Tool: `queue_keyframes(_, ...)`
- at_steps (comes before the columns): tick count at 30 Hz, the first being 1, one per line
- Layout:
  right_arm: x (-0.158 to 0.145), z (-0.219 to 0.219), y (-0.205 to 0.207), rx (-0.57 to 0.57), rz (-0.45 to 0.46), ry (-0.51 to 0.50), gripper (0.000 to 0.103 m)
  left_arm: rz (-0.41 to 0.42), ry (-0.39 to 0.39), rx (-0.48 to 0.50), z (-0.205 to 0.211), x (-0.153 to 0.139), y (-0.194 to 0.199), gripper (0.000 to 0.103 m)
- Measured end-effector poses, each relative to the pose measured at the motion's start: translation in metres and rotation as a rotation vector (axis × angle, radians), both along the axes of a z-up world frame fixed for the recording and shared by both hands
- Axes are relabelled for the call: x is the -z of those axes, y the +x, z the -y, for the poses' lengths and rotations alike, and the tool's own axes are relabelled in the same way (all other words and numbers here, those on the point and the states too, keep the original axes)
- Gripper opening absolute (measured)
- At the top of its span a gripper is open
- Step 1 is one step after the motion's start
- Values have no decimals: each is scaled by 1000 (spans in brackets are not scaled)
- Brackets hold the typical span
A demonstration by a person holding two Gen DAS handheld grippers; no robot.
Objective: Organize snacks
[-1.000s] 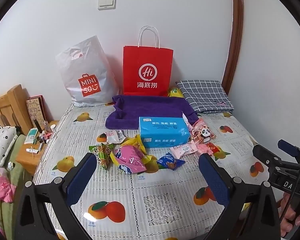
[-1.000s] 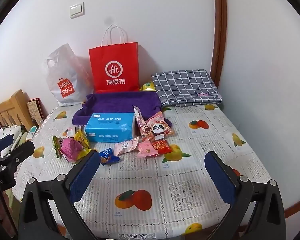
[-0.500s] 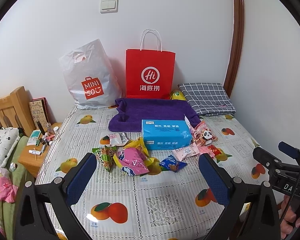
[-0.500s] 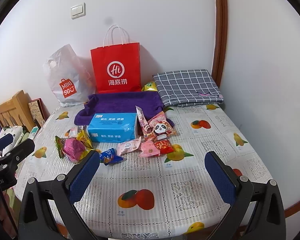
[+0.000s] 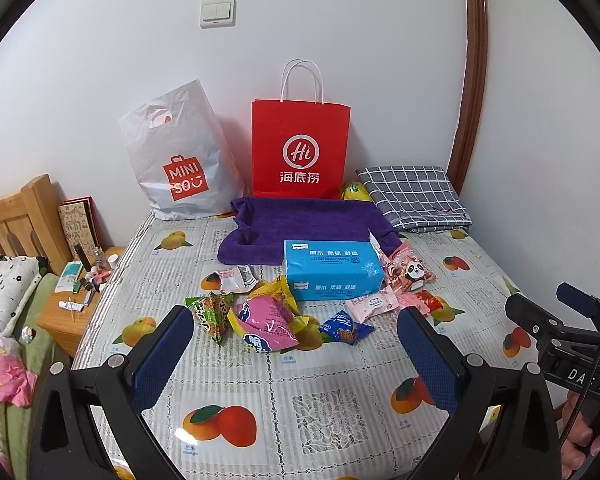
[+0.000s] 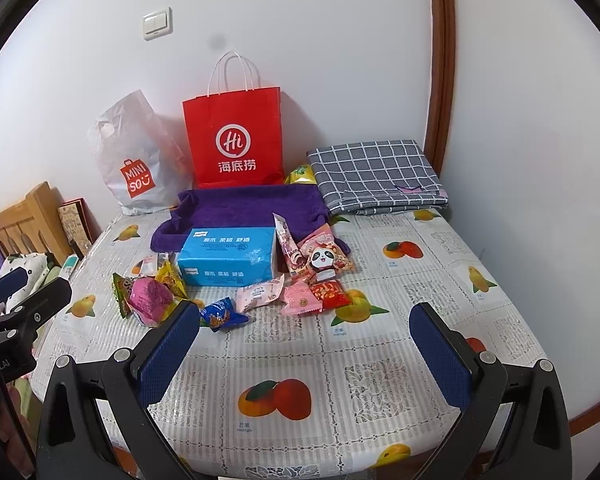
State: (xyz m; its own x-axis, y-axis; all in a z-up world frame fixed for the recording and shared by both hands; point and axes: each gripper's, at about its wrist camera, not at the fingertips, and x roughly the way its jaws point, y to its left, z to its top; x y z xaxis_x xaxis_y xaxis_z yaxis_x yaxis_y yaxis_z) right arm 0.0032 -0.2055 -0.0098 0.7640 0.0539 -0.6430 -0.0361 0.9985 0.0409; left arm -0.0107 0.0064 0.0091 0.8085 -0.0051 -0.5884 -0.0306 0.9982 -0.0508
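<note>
Several snack packets lie scattered mid-table: a pink bag (image 5: 266,318) (image 6: 150,300), a green packet (image 5: 210,312), a small blue packet (image 5: 342,326) (image 6: 220,314), pale pink packets (image 5: 370,302) (image 6: 260,292), a red packet (image 6: 328,292) and a panda bag (image 5: 410,272) (image 6: 324,260). A blue tissue box (image 5: 332,270) (image 6: 228,256) sits among them. My left gripper (image 5: 296,350) is open and empty above the near table. My right gripper (image 6: 306,350) is open and empty, also short of the snacks.
A red paper bag (image 5: 300,148) (image 6: 234,136) and a white MINISO plastic bag (image 5: 180,160) (image 6: 136,160) stand against the back wall. A purple towel (image 5: 300,224) and folded checked cloth (image 5: 414,196) lie behind. A wooden nightstand (image 5: 70,316) stands left of the table.
Both grippers have tilted or drawn back a little, so the table contents sit slightly lower in both views. Nothing was grasped or moved.
</note>
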Motion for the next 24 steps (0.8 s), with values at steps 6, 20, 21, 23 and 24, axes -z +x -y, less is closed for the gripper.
queue_keyframes(6,0,0,0,0,1,-1,103,0,-3,2,0,0,0,102)
queue_keyframes(20,0,-1,-2,1,2,3,103,1,0,1,0,-1,-1,102)
queue_keyframes(21,0,-2,-1,1,1,3,103,2,-1,1,0,-1,0,102)
queue_keyframes(23,0,-1,-2,0,2,3,103,1,1,2,0,-1,0,102)
queue_keyframes(24,0,-1,-2,0,2,3,103,1,1,2,0,-1,0,102)
